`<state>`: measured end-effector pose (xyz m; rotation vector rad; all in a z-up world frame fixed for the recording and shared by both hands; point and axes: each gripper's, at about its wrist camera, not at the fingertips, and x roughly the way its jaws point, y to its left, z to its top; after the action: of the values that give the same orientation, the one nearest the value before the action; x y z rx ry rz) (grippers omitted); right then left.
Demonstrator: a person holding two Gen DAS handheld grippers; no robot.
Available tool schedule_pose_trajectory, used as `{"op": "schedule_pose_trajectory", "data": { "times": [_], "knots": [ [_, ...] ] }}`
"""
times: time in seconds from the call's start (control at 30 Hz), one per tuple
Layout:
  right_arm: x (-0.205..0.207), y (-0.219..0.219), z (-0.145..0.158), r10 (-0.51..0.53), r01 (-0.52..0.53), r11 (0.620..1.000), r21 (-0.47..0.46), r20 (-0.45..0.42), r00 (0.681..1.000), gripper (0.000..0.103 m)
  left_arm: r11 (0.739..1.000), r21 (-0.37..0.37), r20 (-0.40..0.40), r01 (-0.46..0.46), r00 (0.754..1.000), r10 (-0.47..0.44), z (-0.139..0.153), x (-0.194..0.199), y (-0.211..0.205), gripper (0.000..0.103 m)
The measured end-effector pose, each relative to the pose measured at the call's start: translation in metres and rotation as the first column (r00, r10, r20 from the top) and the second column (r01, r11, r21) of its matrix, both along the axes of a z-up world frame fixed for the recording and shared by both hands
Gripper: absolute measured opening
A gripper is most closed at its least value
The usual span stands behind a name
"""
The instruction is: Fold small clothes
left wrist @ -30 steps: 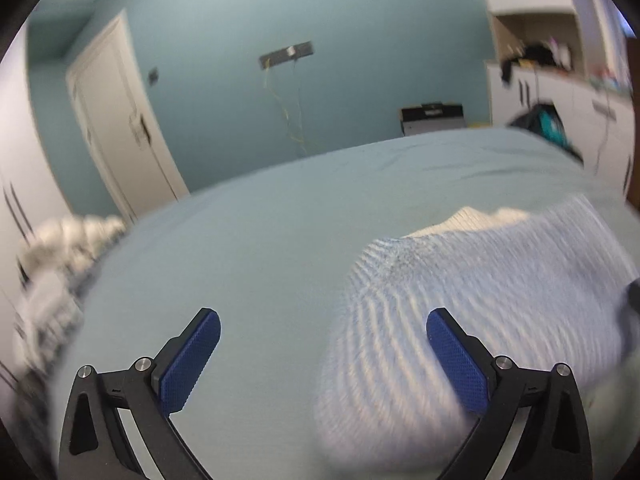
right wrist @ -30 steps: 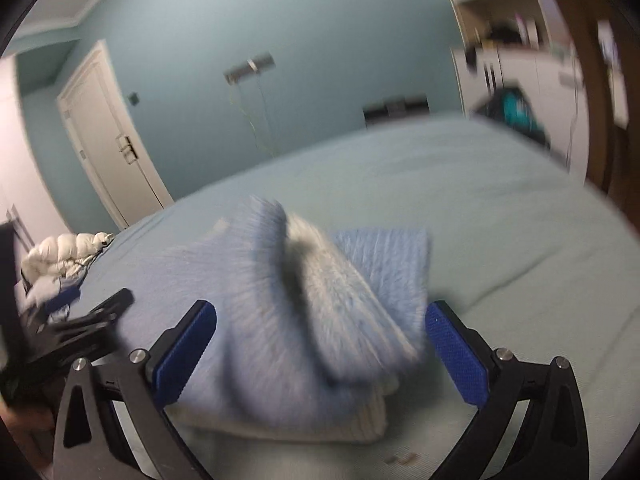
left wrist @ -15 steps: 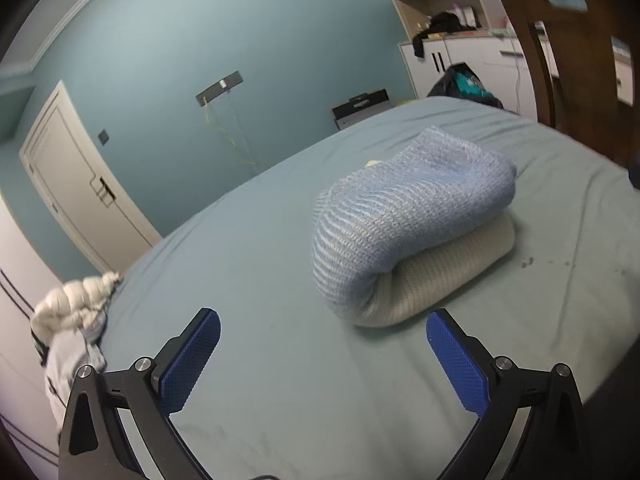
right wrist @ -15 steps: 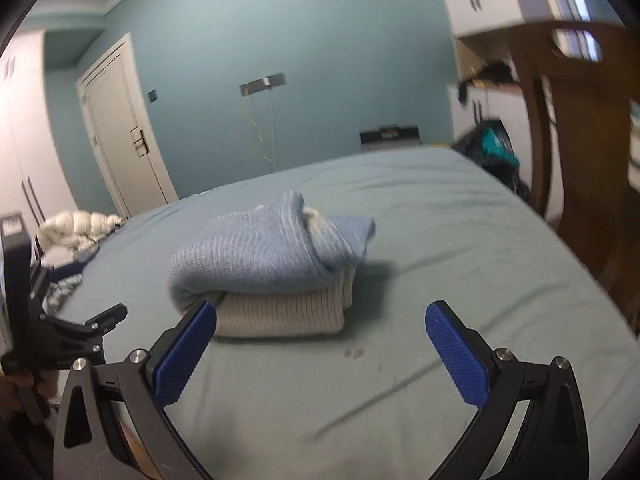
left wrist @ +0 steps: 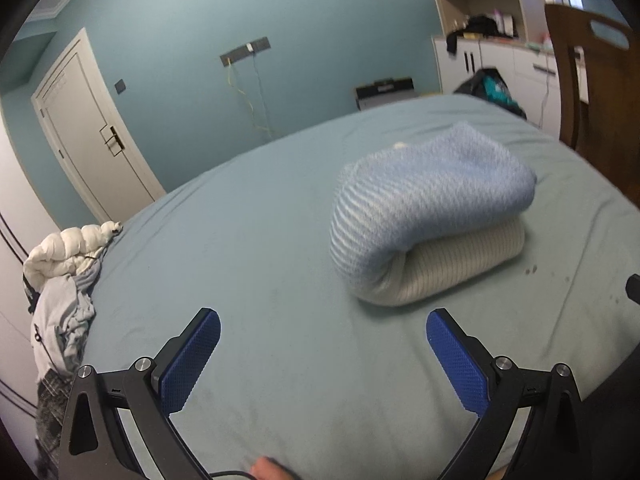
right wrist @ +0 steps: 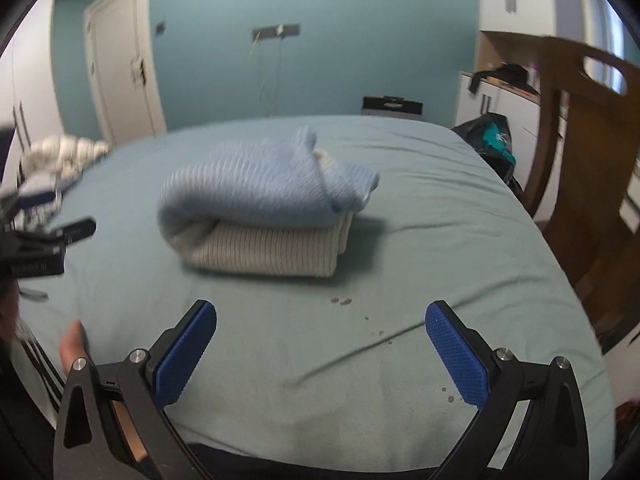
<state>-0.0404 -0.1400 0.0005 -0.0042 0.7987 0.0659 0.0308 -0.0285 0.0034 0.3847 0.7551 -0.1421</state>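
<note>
A folded blue-and-cream knit garment (left wrist: 428, 212) lies on the teal bed (left wrist: 248, 264), blue layer on top of the cream layer. It also shows in the right wrist view (right wrist: 264, 204). My left gripper (left wrist: 322, 354) is open and empty, held back from the garment near the bed's front edge. My right gripper (right wrist: 320, 350) is open and empty, also back from the garment. The left gripper's body (right wrist: 44, 248) shows at the left edge of the right wrist view.
A pile of unfolded clothes (left wrist: 64, 280) lies at the bed's left edge. A wooden chair (right wrist: 580, 184) stands to the right of the bed. White cabinets (left wrist: 500, 68) and a dark bag (right wrist: 490, 136) are behind it. A white door (left wrist: 92, 136) is at back left.
Both grippers have let go of the garment and pulled back from it. The garment now lies folded on the bed, farther from both cameras.
</note>
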Motion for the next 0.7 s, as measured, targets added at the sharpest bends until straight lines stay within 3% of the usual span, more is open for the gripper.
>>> {"op": "schedule_pose_trajectory", "data": {
  "times": [0.3,0.7],
  "knots": [
    [0.014,0.018,-0.011,0.051,-0.053,0.995,-0.081,-0.021,0.998,0.102,0.999,0.045,0.002,0.023,1.000,-0.023,-0.002,-0.006,-0.008,0.103],
    [0.013,-0.007,-0.011,0.016,-0.016,1.000,0.003,-0.038,0.999,0.102,0.997,0.064,-0.010,0.043,0.999,-0.042,-0.003,-0.007,-0.010,0.103]
  ]
}}
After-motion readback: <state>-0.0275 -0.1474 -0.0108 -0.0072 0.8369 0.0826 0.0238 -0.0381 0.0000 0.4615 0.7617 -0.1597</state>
